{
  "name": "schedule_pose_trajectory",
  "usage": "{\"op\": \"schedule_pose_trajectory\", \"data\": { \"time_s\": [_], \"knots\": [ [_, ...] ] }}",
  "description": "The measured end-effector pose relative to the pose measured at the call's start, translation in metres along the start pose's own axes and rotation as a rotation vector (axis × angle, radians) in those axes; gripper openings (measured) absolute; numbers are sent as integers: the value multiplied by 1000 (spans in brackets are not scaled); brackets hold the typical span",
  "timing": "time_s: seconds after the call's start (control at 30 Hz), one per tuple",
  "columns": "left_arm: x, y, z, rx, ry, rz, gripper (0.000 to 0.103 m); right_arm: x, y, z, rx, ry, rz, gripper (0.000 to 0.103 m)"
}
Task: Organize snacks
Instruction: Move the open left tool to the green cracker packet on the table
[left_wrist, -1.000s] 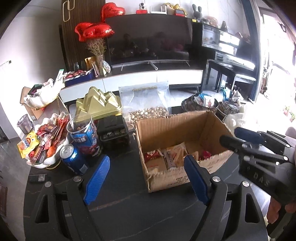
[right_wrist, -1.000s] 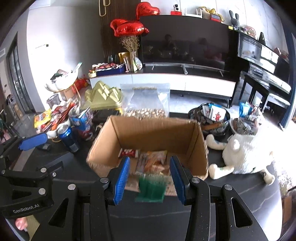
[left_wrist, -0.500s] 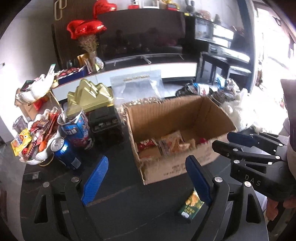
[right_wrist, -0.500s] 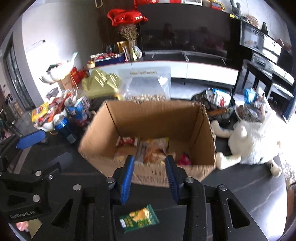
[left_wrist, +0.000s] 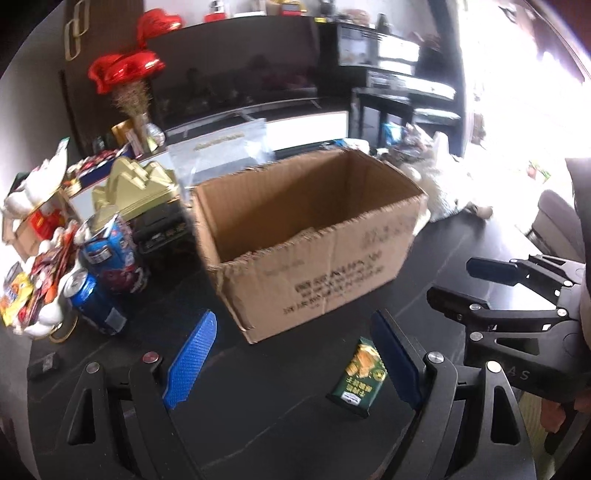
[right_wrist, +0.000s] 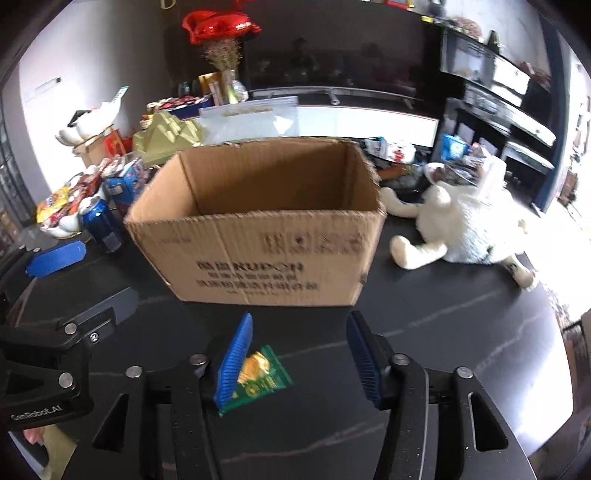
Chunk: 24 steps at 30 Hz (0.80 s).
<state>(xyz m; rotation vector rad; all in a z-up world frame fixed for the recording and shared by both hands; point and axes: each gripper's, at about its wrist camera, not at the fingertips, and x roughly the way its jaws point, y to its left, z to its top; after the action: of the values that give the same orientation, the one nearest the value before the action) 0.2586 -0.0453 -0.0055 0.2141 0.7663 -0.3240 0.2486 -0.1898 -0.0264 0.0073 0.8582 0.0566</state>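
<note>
Right gripper (right_wrist: 299, 354): jaws apart and just been opening; the green snack packet (right_wrist: 258, 376) lay flat on the dark table (right_wrist: 424, 369) between them, partly hidden behind the left pad and not pinched.
Left gripper (left_wrist: 291, 354): jaws wide apart, clamped on nothing; the same packet (left_wrist: 360, 376) lay just inside its right pad.
Packet's place: on the table, near side of the cardboard box (right_wrist: 258, 229), outside it.
Done: nothing could be judged finished from here; the box floor was hidden by its near wall.
Left: the packet likely needed picking up and putting in the box; a heap of loose snacks (right_wrist: 62, 206) waited far left.
Count, grippers: two.
Count, boxes: one.
Count, green packets: one.
Count, blue cans (right_wrist: 101, 221): one clear.
Count, white plush toys (right_wrist: 465, 225): one, right of the box.
</note>
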Motion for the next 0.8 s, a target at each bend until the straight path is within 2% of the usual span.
{"op": "schedule_pose_trajectory", "data": {
  "time_s": [0.23,0.4,0.57,0.8],
  "knots": [
    [17,-27,-15,109,36,-57,86,1,-12,-34,55,27,-45,59],
    [35,-40,-30,153,85,-62,86,11,-20,-55,77,68,-65,59],
    [57,-54,-43,180,153,-96,86,23,-29,-77,107,116,-85,59],
    [75,-63,-52,201,189,-179,86,34,-34,-88,135,146,-86,59]
  ]
}}
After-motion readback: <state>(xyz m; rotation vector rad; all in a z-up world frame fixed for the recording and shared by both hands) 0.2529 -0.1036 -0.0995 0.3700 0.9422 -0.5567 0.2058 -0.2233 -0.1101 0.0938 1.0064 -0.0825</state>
